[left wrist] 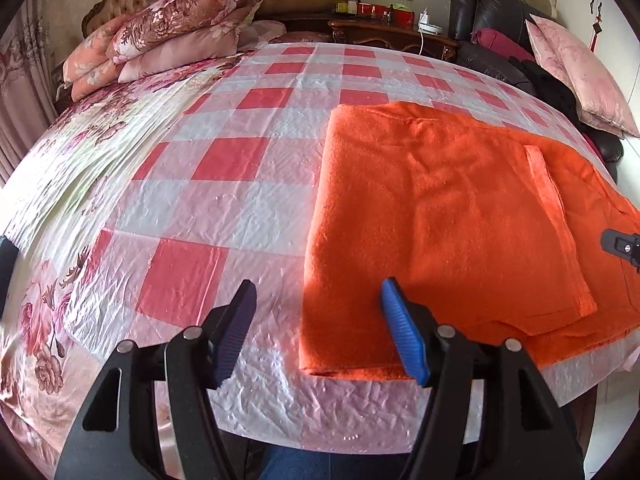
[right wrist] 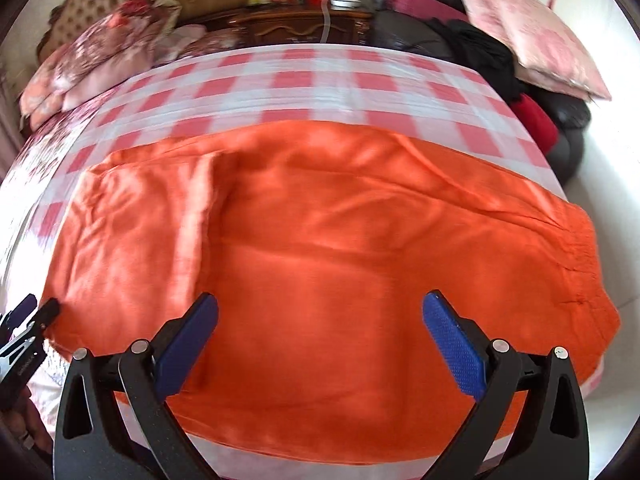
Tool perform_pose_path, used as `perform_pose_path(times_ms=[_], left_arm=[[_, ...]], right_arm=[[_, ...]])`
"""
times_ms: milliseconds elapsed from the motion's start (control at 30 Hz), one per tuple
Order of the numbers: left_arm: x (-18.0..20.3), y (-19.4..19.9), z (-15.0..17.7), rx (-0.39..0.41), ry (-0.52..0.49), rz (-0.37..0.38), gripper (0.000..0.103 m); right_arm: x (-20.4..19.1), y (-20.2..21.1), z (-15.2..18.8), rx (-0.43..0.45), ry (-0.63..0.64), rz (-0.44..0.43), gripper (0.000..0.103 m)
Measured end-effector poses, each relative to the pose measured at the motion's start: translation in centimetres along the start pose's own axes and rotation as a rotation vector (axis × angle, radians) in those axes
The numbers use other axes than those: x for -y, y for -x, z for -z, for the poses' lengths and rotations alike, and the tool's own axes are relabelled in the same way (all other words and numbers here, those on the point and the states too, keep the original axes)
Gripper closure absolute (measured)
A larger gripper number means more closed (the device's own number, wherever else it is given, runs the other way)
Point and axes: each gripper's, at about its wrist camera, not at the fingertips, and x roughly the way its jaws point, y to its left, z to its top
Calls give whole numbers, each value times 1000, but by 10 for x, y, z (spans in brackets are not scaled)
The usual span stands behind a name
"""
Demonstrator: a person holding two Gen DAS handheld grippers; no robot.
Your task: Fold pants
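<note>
Orange pants (left wrist: 448,216) lie folded over on the red-and-white checked sheet (left wrist: 224,160), toward the bed's near right side. My left gripper (left wrist: 320,320) is open near the fold's near-left corner, with one blue pad over the sheet and the other over the cloth, gripping nothing. In the right wrist view the pants (right wrist: 320,216) fill the middle, waistband (right wrist: 580,248) at the right. My right gripper (right wrist: 320,332) hangs open over the cloth near its front edge, holding nothing. Each gripper shows at the other view's edge: the right gripper (left wrist: 622,246) and the left gripper (right wrist: 32,320).
Folded floral quilts and pillows (left wrist: 168,32) are stacked by the tufted headboard. A wooden nightstand (left wrist: 392,32) with jars stands behind the bed. A black leather sofa (left wrist: 492,12) with a pink cushion (left wrist: 576,76) and dark clothes (right wrist: 484,56) borders the right side.
</note>
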Motion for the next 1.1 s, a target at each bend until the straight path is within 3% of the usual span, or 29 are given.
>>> perform_pose_path(times_ms=[133,267,533,700,833,867,933,1100], left_arm=[[-11,5,8,11,41,62,37],[-25,13,15,28,84,158,38],[-29,20,25,33,104,259,49],[-46,15,22,-16,251,400,53],[-71,-6,28,-115,511,700,54],[-76,-11,30,-125,567,745,54],[-81,-17,32,-142,620,765,58],[-80,-20,23,-158,645,753,59]], right_arm=[[-39,-4,3,0,56,-96,6],[-63,-13,17,-26,168,5,10],[-64,-6,30,0,176,46,7],[-62,-7,30,-8,164,42,7],[-58,-11,29,-16,148,26,6],[-57,-11,29,-20,140,19,6],[-55,-13,28,-24,134,9,6],[-55,-14,28,-25,131,2,5]])
